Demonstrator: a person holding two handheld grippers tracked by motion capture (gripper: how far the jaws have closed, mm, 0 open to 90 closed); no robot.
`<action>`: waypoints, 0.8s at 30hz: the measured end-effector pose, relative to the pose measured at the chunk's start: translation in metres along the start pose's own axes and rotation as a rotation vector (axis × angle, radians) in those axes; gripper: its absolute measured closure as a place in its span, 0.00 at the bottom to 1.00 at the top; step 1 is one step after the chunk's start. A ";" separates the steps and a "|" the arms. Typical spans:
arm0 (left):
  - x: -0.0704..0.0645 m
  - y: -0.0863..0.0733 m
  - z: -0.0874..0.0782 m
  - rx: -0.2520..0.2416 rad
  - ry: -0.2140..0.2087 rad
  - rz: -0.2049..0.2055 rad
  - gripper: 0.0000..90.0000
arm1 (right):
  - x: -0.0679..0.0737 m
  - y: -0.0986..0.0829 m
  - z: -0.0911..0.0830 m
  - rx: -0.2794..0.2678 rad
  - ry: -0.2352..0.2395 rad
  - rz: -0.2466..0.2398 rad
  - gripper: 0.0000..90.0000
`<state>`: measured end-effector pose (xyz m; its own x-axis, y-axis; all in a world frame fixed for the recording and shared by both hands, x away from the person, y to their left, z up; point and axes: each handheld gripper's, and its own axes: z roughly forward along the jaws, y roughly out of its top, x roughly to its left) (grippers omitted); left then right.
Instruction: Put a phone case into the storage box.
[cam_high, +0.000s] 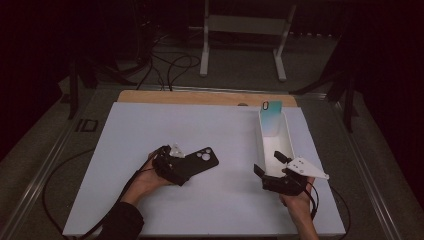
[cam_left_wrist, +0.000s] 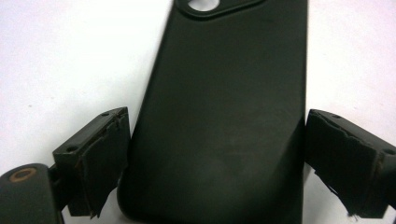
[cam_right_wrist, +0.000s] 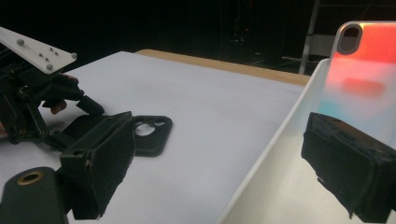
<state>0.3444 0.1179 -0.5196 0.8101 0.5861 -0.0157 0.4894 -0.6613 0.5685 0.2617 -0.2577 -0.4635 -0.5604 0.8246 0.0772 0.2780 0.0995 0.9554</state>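
At the lower left of the high view, the left gripper (cam_high: 176, 167) sits with its jaws spread on either side of a black phone case (cam_high: 199, 162) lying flat on the white table (cam_high: 200, 130); small gaps show, so it is not clamped. At lower right, the right gripper (cam_high: 272, 164) is open astride the near wall of a white tray (cam_high: 289, 140). Farther back, a shiny coloured phone case (cam_high: 271, 117) leans upright in the tray. No writing or brand can be read anywhere.

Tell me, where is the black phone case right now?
In the high view, the black phone case lies on the white table, left of centre, between the left gripper's jaws.
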 end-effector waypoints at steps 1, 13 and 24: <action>0.000 0.000 0.000 0.004 -0.001 0.001 0.11 | 0.000 0.000 0.000 0.002 0.000 -0.003 0.11; -0.001 0.009 0.003 0.073 0.002 -0.004 0.11 | 0.002 0.001 0.002 0.002 0.006 -0.003 0.11; -0.004 0.014 0.000 0.102 0.013 -0.009 0.17 | 0.001 0.001 0.002 0.005 0.005 0.001 0.11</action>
<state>0.3476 0.1060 -0.5117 0.8014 0.5980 -0.0097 0.5278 -0.6995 0.4818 0.2627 -0.2559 -0.4625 -0.5645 0.8216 0.0796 0.2823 0.1015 0.9540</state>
